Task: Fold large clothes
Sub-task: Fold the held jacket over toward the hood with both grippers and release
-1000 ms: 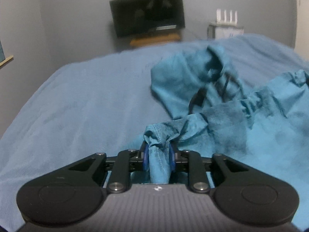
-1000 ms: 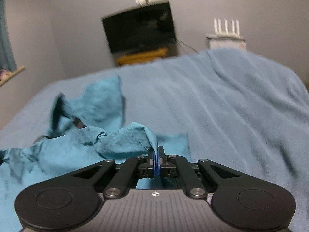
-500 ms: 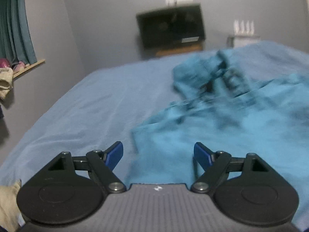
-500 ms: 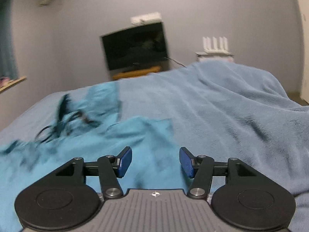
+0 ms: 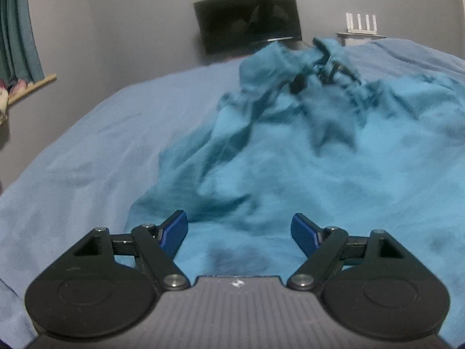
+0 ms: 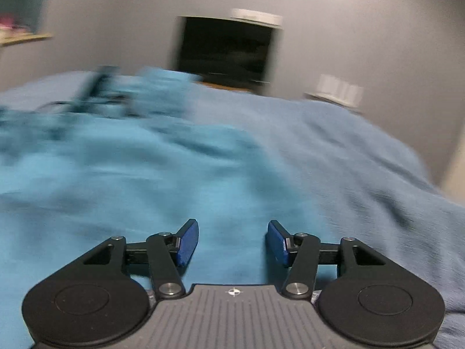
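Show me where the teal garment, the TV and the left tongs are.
teal garment (image 5: 290,168): left wrist view, middle of the crumpled fabric.
TV (image 5: 247,17): left wrist view, centre of the dark screen.
left tongs (image 5: 239,229): left wrist view, midway between the blue fingertips, open.

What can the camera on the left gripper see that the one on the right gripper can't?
Only the left wrist view shows the teal curtain and sharp black drawstrings on the garment. Only the right wrist view shows the bed's bare right side. Both show the turquoise garment on the blue blanket, the dark TV, the white router, and open grippers: left gripper, right gripper.
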